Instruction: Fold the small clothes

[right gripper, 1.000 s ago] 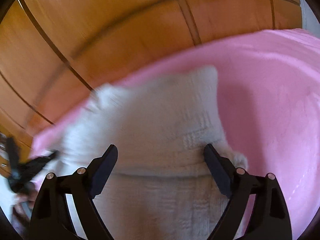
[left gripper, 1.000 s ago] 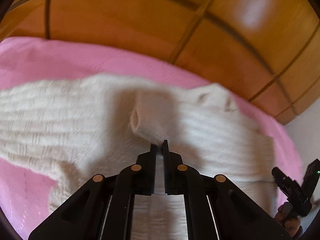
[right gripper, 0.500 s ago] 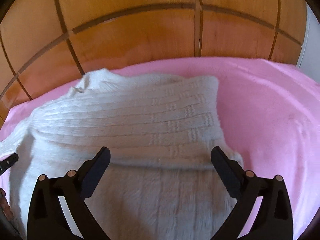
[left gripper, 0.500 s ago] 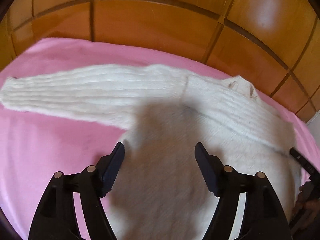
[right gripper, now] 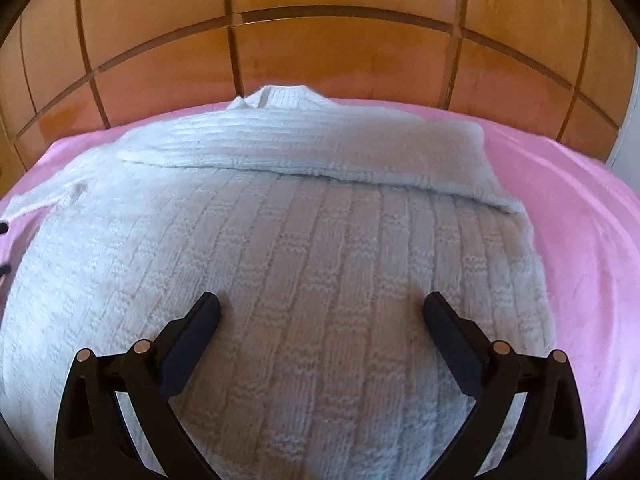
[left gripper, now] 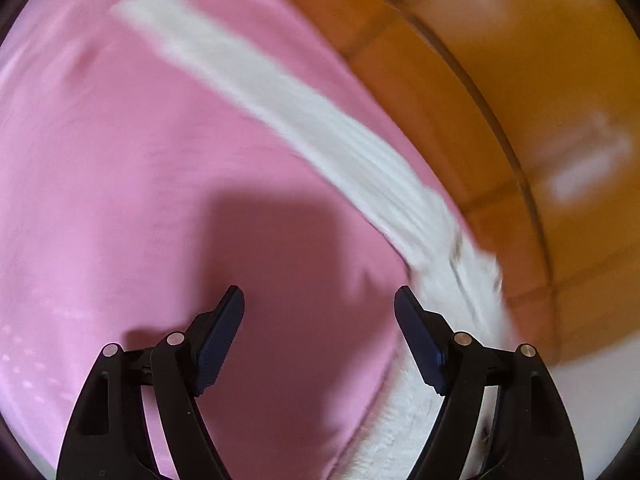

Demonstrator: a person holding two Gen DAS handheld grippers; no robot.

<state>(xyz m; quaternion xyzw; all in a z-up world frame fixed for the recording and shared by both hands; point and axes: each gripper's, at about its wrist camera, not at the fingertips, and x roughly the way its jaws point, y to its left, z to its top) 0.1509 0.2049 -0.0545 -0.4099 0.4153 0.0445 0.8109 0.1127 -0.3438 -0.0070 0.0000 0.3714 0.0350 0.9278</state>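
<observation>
Your left tongs (left gripper: 318, 312) stand apart, empty, over pink bedcover (left gripper: 160, 180); the sweater's unfolded sleeve (left gripper: 312, 120) runs diagonally from upper left to lower right. Right tongs (right gripper: 320, 316) apart above the sweater body (right gripper: 320, 240).

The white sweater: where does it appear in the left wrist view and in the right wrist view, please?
Left wrist view: only a long sleeve of the white sweater shows, blurred, running from upper left to lower right across the pink blanket.
Right wrist view: the sweater fills the centre and bottom, one sleeve folded across its top.
Shared landmark: the wooden headboard behind the blanket.
</observation>
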